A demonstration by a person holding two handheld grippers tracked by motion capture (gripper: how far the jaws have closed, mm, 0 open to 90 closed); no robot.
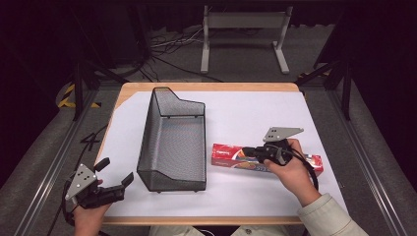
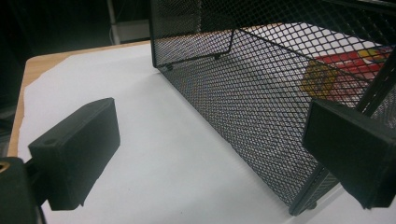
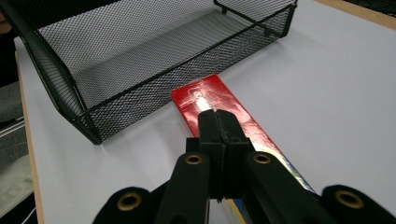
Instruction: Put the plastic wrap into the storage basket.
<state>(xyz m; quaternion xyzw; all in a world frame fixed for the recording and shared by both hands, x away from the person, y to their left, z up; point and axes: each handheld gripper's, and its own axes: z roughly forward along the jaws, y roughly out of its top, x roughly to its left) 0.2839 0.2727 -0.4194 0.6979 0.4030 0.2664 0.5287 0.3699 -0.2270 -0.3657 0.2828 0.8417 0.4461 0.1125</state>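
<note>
My right gripper (image 3: pixel 219 116), jaws pressed together, hovers over the red toothpaste box (image 1: pixel 236 154); my left gripper (image 1: pixel 114 173) gapes wide beside the mesh basket (image 1: pixel 172 142).

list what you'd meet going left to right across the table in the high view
left claw → black mesh basket → red box → right claw, shut, over the box → the person's right hand

mesh basket (image 1: pixel 172 142) blocking mid-table, white table (image 1: pixel 255 115) open right of it
</note>
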